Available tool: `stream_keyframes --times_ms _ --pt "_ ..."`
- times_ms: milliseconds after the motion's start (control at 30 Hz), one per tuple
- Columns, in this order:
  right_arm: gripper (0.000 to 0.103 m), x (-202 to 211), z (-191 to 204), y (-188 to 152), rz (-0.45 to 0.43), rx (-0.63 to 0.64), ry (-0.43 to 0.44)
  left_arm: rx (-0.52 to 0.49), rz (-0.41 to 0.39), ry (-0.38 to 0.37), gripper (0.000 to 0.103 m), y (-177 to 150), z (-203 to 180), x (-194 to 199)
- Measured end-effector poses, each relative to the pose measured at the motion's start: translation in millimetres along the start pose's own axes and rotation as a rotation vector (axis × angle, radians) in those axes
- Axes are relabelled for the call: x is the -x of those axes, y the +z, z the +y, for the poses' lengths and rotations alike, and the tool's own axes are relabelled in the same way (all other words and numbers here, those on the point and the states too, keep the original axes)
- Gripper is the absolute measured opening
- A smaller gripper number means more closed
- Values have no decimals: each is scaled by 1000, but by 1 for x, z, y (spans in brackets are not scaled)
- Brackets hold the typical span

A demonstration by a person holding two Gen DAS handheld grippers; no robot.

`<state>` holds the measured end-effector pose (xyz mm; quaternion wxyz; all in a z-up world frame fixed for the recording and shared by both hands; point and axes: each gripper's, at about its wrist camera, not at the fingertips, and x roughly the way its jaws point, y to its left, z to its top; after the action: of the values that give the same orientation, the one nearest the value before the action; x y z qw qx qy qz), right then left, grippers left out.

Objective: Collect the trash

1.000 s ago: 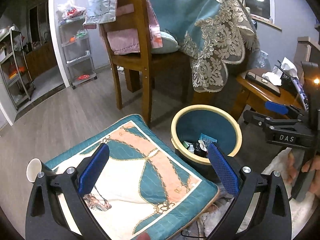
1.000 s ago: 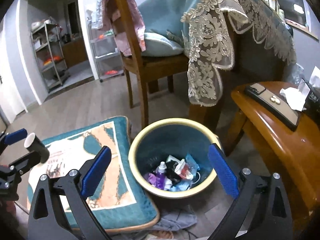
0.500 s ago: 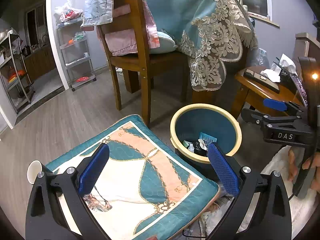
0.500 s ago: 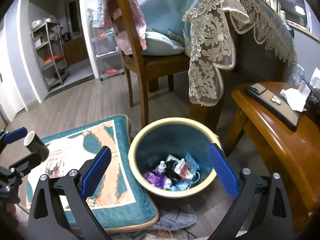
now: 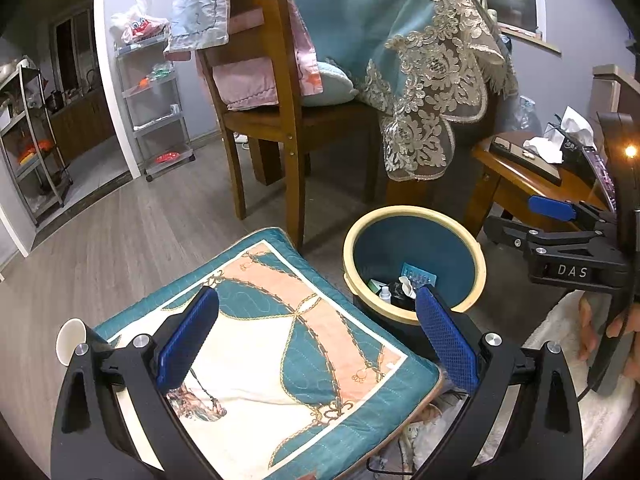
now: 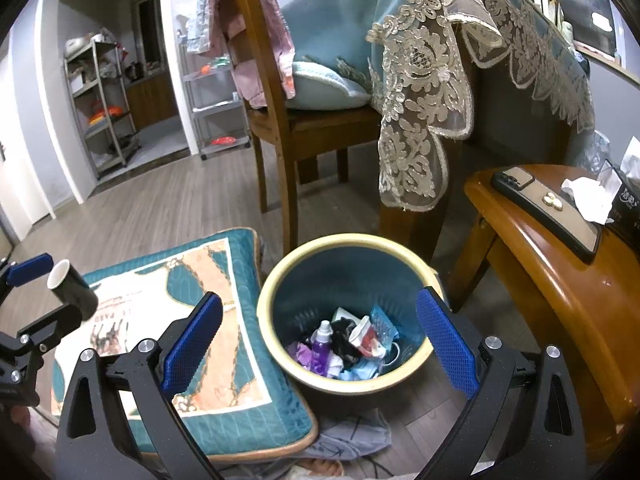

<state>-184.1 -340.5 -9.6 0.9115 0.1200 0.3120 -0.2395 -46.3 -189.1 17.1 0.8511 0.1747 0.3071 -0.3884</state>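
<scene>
Barely anything's shifted since a second ago, we're parked | left gripper (image 5: pixel 316 300) and right gripper (image 6: pixel 320 298) both spread wide, empty | paper cup (image 5: pixel 70 340) tipped over at cushion (image 5: pixel 280 360) left edge, just outside our left finger — left's nearer | bin (image 6: pixel 344 240) off to the right

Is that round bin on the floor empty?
No, the bin already holds a heap of trash, including a small purple-labelled bottle and crumpled wrappers at its bottom.
</scene>
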Motion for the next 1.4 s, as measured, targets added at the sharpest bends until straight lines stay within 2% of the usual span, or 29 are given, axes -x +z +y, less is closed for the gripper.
stream_keyframes --times_ms 1000,1400 --pt "97 -3 0 0 12 31 -4 5 -3 -9 97 1 -2 1" --pt "97 -7 -5 2 25 25 -7 -21 -35 -17 97 0 -5 6"
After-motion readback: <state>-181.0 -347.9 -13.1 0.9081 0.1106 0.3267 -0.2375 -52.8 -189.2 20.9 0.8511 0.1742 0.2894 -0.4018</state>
